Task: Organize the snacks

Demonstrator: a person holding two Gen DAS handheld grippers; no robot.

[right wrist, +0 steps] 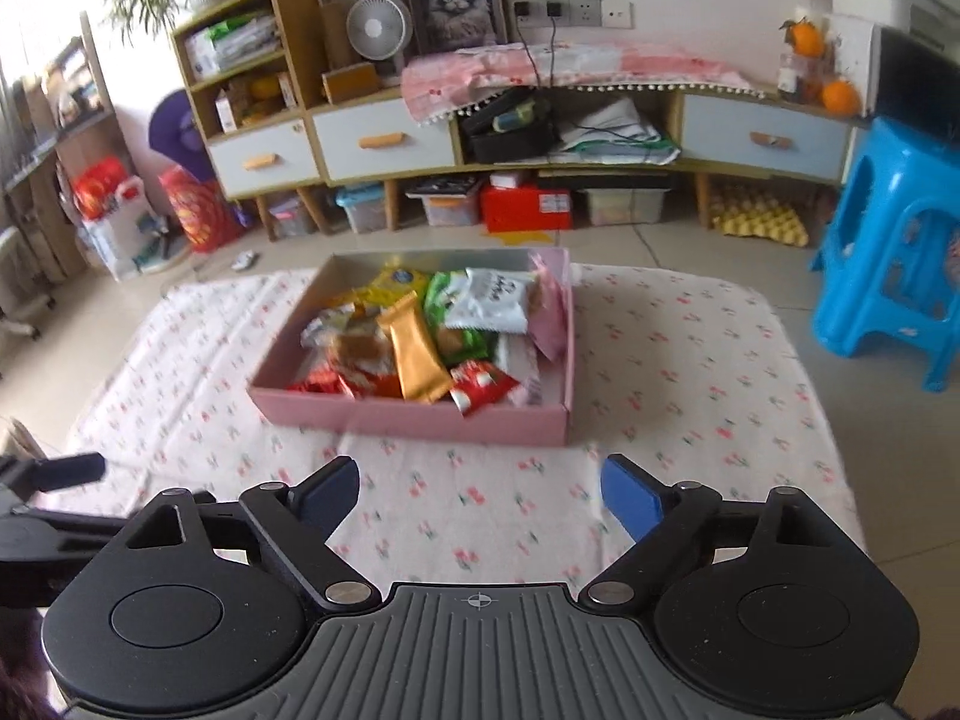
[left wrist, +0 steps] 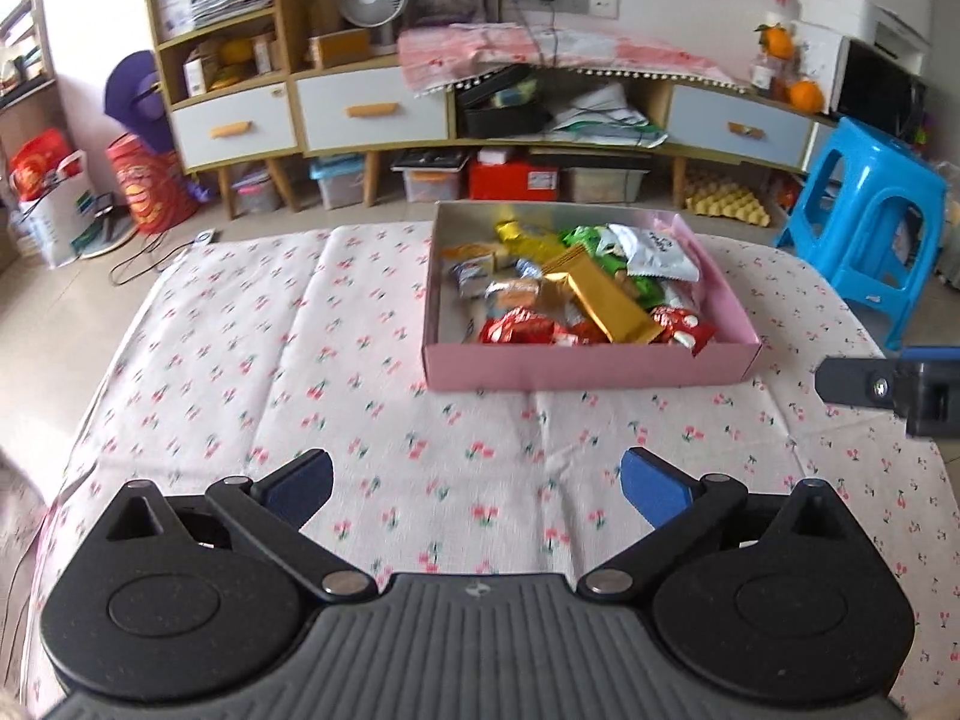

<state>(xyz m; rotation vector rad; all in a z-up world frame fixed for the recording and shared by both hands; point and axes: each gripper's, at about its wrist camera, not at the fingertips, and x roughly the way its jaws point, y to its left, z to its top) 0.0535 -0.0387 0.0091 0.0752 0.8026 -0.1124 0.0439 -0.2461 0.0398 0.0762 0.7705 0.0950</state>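
Note:
A pink cardboard box [left wrist: 588, 367] sits on the cherry-print cloth, full of wrapped snacks. A gold bar [left wrist: 600, 294] lies on top, red packets [left wrist: 522, 327] sit at the front, and a white pouch [left wrist: 660, 252] at the back right. The box [right wrist: 414, 420] also shows in the right wrist view, with the gold bar [right wrist: 417, 357] and white pouch [right wrist: 495, 300]. My left gripper [left wrist: 477, 489] is open and empty, short of the box. My right gripper [right wrist: 480, 495] is open and empty, just in front of the box. The right gripper's finger [left wrist: 864, 387] shows at the left view's right edge.
The cloth-covered table [left wrist: 270, 360] ends at a far edge by the floor. A blue plastic stool [left wrist: 870, 222] stands to the right. A low cabinet with drawers [left wrist: 372, 114] and storage bins lines the far wall. The left gripper's finger [right wrist: 60, 474] shows at the left edge.

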